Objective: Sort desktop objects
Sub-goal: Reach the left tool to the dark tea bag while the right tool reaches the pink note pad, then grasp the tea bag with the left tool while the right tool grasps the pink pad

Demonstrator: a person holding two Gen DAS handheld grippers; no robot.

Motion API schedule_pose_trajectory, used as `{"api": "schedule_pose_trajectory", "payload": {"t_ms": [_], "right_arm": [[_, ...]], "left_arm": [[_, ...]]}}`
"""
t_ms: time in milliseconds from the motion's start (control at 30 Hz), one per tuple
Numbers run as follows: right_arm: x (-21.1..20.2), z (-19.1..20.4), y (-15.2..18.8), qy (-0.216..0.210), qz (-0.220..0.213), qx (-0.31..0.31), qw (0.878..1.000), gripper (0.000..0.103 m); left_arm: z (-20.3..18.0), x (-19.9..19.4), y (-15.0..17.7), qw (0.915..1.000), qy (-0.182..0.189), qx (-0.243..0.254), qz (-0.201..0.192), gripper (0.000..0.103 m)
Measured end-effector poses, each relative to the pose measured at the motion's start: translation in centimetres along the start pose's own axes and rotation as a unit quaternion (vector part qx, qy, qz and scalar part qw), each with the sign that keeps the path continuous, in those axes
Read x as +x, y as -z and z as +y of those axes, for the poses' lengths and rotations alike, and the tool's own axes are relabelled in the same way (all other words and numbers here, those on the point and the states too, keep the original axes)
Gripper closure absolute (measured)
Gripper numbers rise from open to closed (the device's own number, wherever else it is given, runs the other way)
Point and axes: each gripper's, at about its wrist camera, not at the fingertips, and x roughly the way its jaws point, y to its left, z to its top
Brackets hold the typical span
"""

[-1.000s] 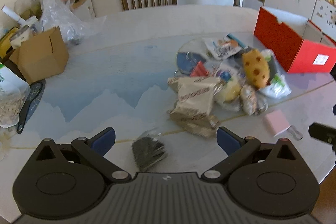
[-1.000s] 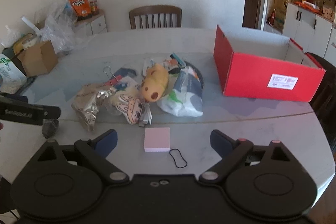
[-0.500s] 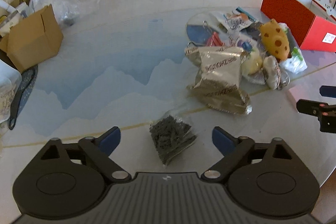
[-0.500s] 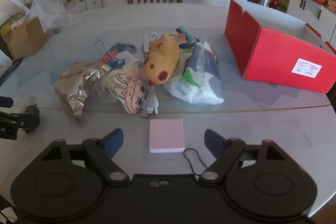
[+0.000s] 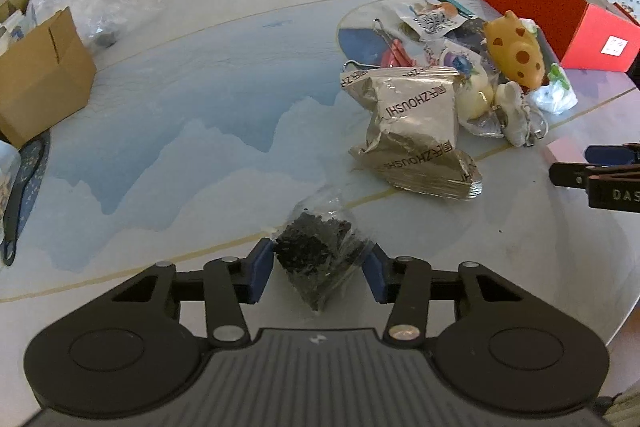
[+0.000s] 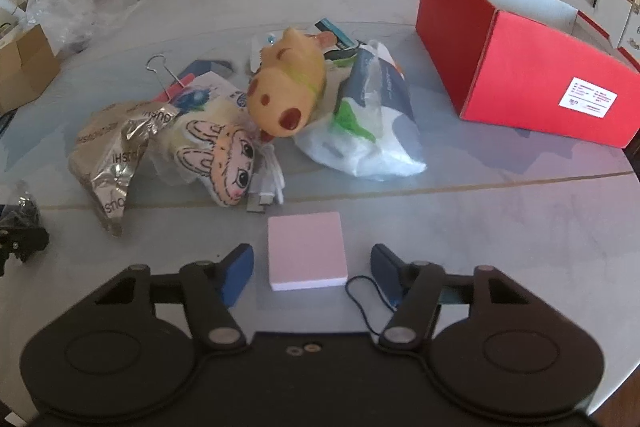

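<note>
**Both grippers closing on their first picks; the pile still unsorted**

In the left wrist view, the left gripper [image 5: 318,269] sat low in the frame with its jaws closing around a small clear bag of black bits [image 5: 316,259]. The bag lay between the blue pads [image 5: 258,267], which looked to be touching its sides or very nearly; a firm grip could not be confirmed.

In the right wrist view, the right gripper [image 6: 310,273] was at the bottom centre, its jaws closing too, with a pink pad of notes [image 6: 306,255] lying flat on the counter [image 6: 500,227] between them. A gap showed on both sides of the pad, so nothing was held yet. A black hair tie [image 6: 366,301] lay just beside the pad, under the right-hand finger.

Sorting seemed barely begun. The main heap sat in the middle of the frame: a silver snack packet [image 6: 110,155], a rabbit-print pouch [image 6: 224,163], a yellow spotted toy [image 6: 288,87], a white plastic bag [image 6: 372,135] and a binder clip [image 6: 162,71]. The red box [image 6: 528,79] at the upper right, likely the destination, showed no contents from this angle. Everything in the heap remained to be moved, along with both items now being picked.
</note>
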Motion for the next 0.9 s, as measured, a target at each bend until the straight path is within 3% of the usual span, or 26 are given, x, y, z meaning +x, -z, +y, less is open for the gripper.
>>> {"api": "schedule_pose_trajectory", "payload": {"t_ms": [167,700,900], "right_arm": [[0.0,0.3,-0.2,0.007,-0.003,-0.01,1.0,0.063],[-3.8,-0.6,-1.7,0.013,-0.033,0.02,0.999,0.063],[-5.7,-1.2,-2.8,0.014,-0.047,0.028,0.998,0.063]], "left_arm": [[0.0,0.1,-0.1,0.9999,0.007,0.015,-0.003,0.066],[0.5,-1.5,-1.7,0.9984,0.031,0.038,-0.029,0.071],[-0.3,-2.8,-3.4,0.9964,0.055,0.051,-0.039,0.071]]}}
